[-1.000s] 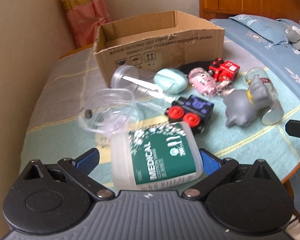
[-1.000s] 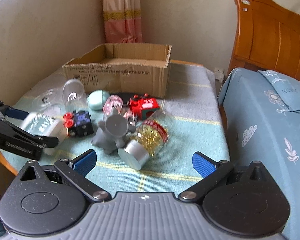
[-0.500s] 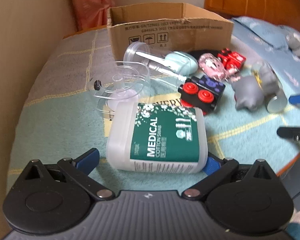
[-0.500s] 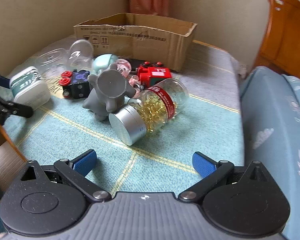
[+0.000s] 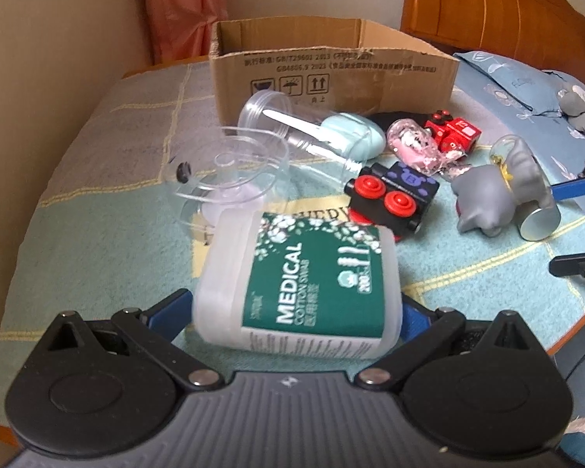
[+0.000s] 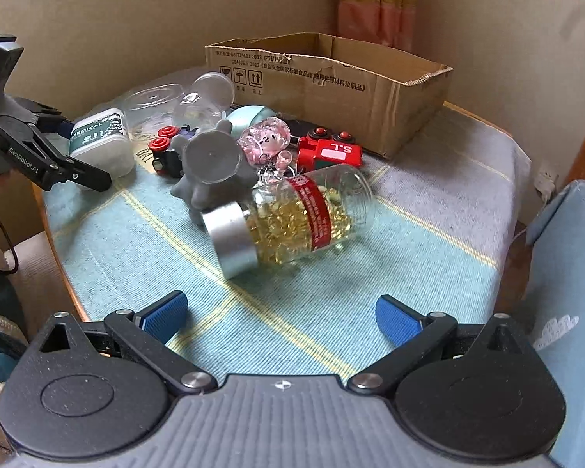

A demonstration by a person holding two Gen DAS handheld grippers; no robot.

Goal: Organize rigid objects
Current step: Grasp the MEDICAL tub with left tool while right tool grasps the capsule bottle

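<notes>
My left gripper is shut on a white cotton swab box with a green "MEDICAL" label, just above the cloth-covered table. In the right wrist view that box sits at the left between the left gripper's black fingers. My right gripper stands open over the table's near edge with nothing in it. Ahead of it a capsule jar with a silver lid lies on its side. An open cardboard box stands at the back.
A grey elephant toy, a red toy train, a black toy car with red wheels, a pink globe, a mint case and clear plastic cups crowd the middle. A bed lies to the right.
The left gripper has carried the cotton swab box forward toward the toys and cardboard box. The right gripper has moved closer to the capsule jar and swung its view left.
</notes>
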